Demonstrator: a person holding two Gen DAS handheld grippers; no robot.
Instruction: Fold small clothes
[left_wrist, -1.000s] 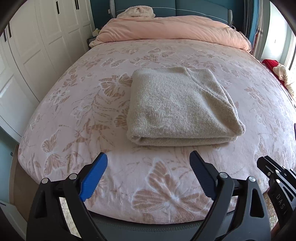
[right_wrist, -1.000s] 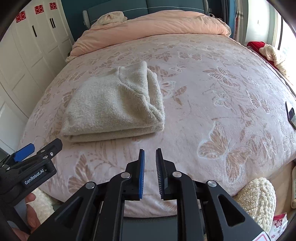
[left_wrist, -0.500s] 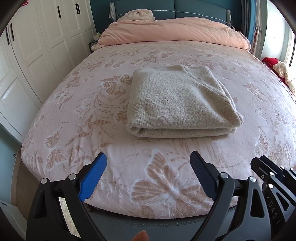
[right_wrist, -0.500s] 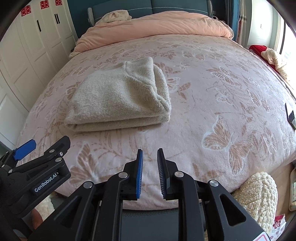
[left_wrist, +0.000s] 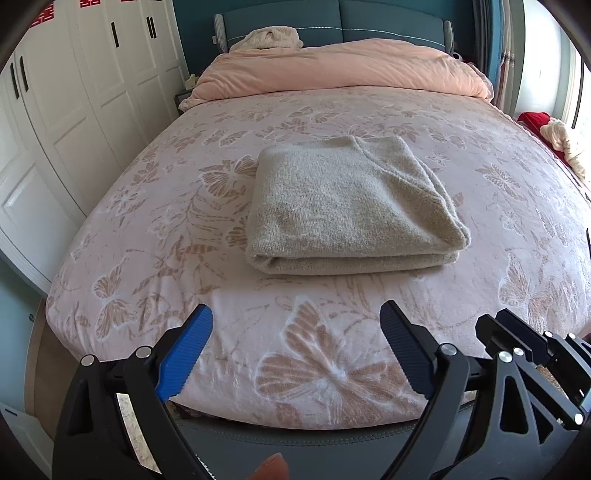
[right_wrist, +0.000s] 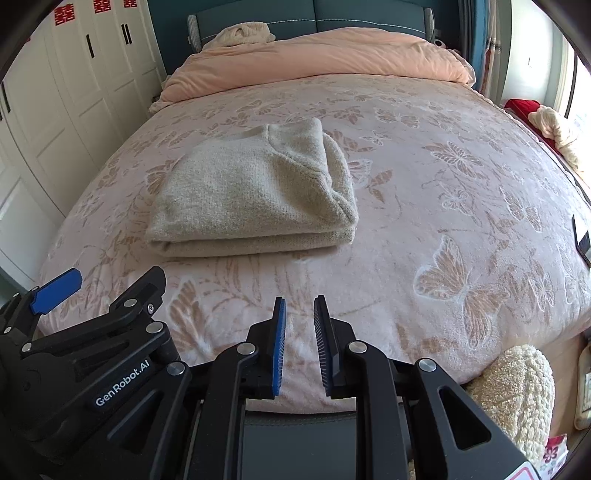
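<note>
1. Left gripper (left_wrist: 295, 339) is spread wide with nothing between its fingers, hanging over the near edge of the bed (left_wrist: 155, 229). If you're pulling away, I'd keep it wide and lift straight back so a fingertip doesn't snag the plush cover.
2. The sweater (left_wrist: 347, 206) sits mid-bed, folded into a neat stacked rectangle, well apart from both grippers. Looks finished to me — the one soft spot is the bulgy right edge, so any tidy-up should be a light press there, not a re-grab.
3. Right gripper (right_wrist: 298, 343) is nearly closed, just a narrow gap, holding nothing, also at the near edge.
4. Versus a second ago: the sweater looks smaller and further off in both views, and more of the wardrobe (left_wrist: 74, 110) and headboard (left_wrist: 332, 22) shows — so both grippers have backed away. The fold itself hasn't shifted, and the finger gaps look about the same.
</note>
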